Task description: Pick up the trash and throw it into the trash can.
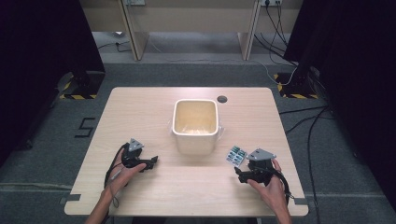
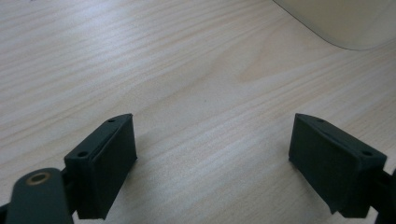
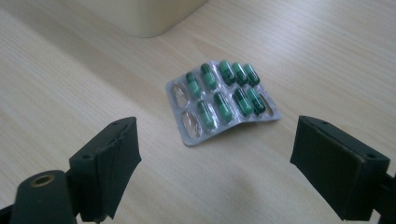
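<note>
Currently, item: blister pack [image 3: 222, 100], flat on tabletop [image 1: 154, 196] just ahead of my right tongs [image 3: 215, 158], spread, empty; long axis crosses their gap. Left tongs [image 2: 212, 158] spread, well apart.

Blister pack [image 3: 222, 102] of green capsules lies flat, slightly buckled, near bin [image 1: 195, 125].

I see even overhead light on the table [image 1: 140, 112], dark curtained edges, soft shadows under blurred near jaws.
</note>
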